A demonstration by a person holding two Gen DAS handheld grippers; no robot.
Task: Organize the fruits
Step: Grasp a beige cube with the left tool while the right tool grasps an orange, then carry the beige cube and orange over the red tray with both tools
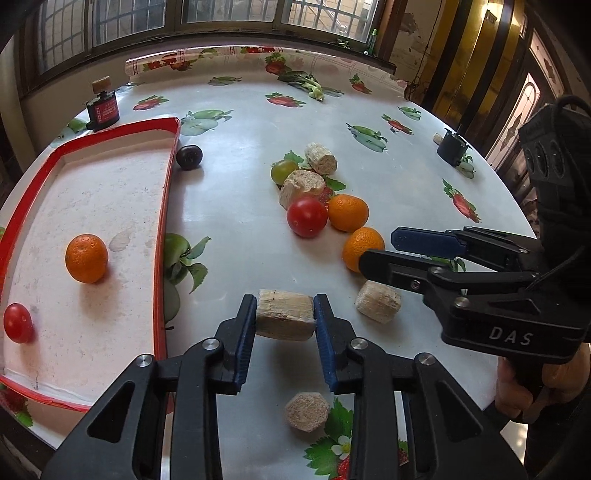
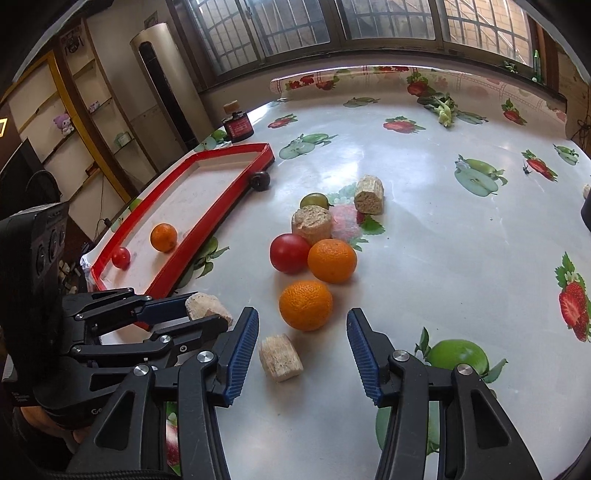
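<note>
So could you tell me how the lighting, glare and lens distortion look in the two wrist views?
Left wrist view: daylight from the windows, strong barrel bend along the tray rim, soft sheen on the tablecloth, dark corners. Right wrist view: a brighter glare patch on the tablecloth, short soft shadows beside the oranges, everything sharp.

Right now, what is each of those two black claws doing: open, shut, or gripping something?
Left gripper: shut on a short beige fibrous pressed-wood cylinder.
Right gripper: open, holding nothing; a round orange mandarin sits just ahead of its fingertips.
</note>
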